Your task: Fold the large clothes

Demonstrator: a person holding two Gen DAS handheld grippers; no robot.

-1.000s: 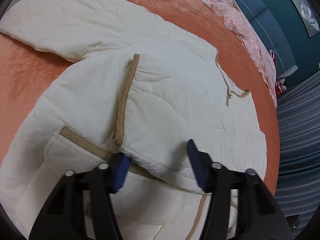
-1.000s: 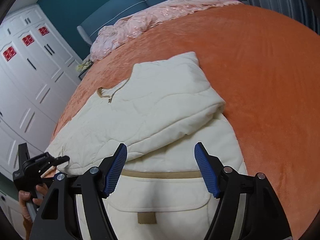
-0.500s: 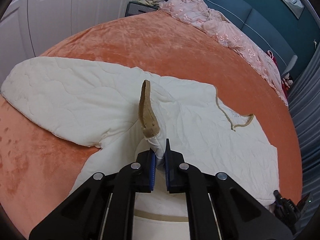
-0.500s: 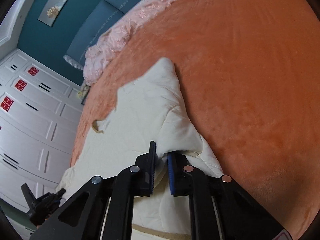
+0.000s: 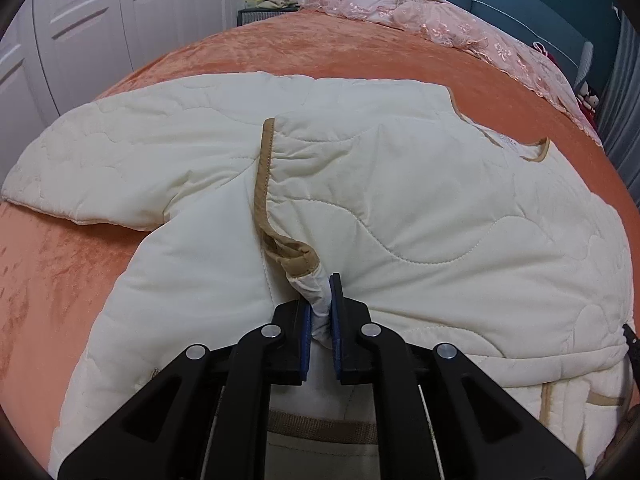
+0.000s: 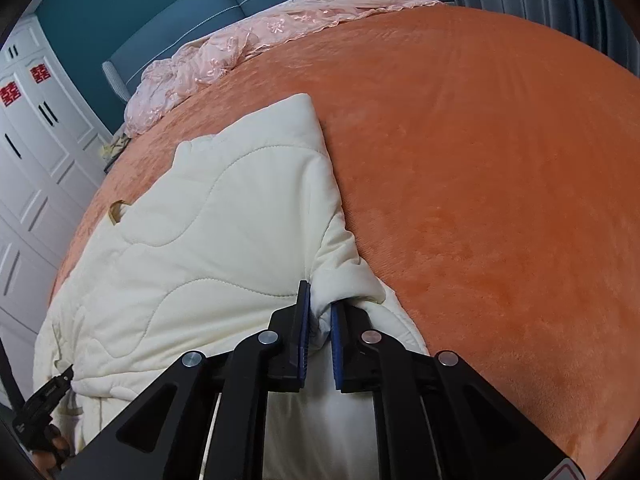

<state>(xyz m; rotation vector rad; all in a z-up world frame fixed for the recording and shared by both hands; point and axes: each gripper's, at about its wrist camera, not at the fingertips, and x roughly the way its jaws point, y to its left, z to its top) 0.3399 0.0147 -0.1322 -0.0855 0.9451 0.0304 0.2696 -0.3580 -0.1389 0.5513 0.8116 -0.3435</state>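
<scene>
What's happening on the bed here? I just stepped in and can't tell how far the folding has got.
A person with a gripper in each hand is folding a cream quilted jacket on the orange bedspread. The left gripper has just closed on the tan-trimmed front edge near the hem, and the right gripper has just closed on the jacket's folded side. One sleeve lies spread out.

A cream jacket of soft, matt quilted cloth with wavy stitching, edged in tan woven trim. It lies on a bed covered in plush orange velvety fabric with a slight sheen. Each claw, left claw and right claw, is matt black plastic with ribbed blue pads and shiny metal rivets. A pink lacy cloth glistens.
</scene>
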